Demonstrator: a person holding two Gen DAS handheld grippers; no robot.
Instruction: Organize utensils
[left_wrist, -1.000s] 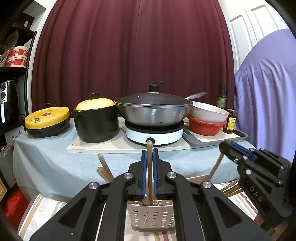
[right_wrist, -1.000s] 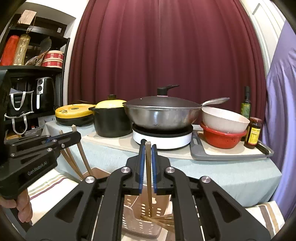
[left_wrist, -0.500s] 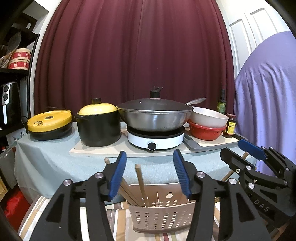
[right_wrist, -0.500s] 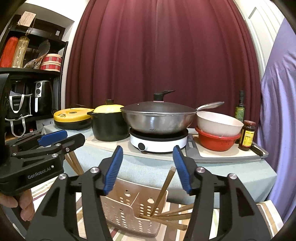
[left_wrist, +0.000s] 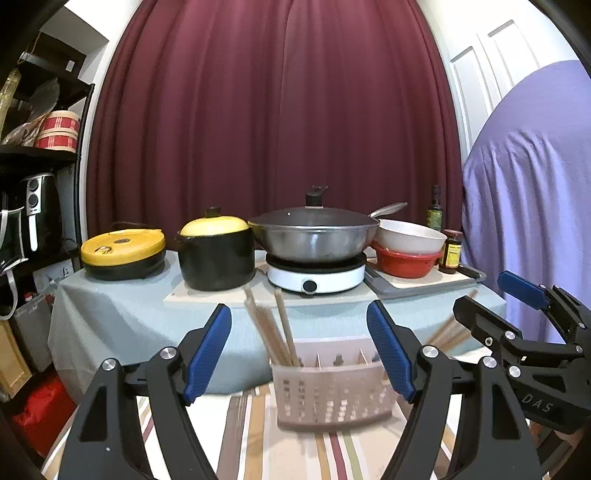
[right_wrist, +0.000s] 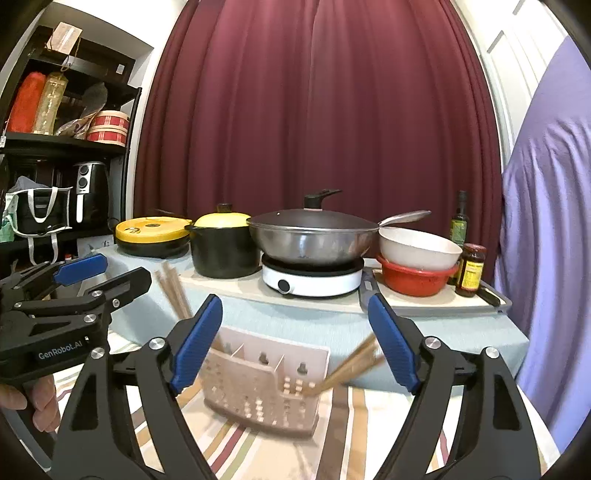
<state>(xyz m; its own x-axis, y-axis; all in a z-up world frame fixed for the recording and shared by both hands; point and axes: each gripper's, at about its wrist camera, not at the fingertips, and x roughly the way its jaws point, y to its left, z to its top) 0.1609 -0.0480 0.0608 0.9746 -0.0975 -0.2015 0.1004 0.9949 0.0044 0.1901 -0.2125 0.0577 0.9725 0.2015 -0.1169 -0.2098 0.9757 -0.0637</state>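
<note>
Dark red curtain (left_wrist: 280, 110) fills the whole back of the room, and in front of it sits a tabletop (left_wrist: 110, 314) under a pale blue-grey cloth, loaded with cookware: a yellow-lidded flat cooker (left_wrist: 123, 253), a black pot with a yellow lid (left_wrist: 216, 254), a lidded wok (left_wrist: 314, 236) on a white induction burner (left_wrist: 316, 277), plus a white bowl (left_wrist: 410, 238) stacked in a red one (left_wrist: 404, 262) on a grey tray (left_wrist: 424, 286). Two bottles stand at the right end of that tray.

Closer to me, on a striped cloth (left_wrist: 332, 443), is the perforated utensil caddy (left_wrist: 332, 391). It's a bit blurry in both views. One bunch of wooden chopsticks (left_wrist: 273, 325) stands leaning in its left compartment, and another bunch (right_wrist: 351, 363) pokes out slanted over its right side.

My left hand-held gripper (left_wrist: 299, 349) has its blue-padded fingers spread wide with nothing between them, framing the caddy from just above and in front. My right hand-held gripper (right_wrist: 295, 341) is the same deal: spread wide, holding nothing, caddy sitting between the pads in its view. Each one shows up at the edge of the other's camera, so they're close side by side.
</note>
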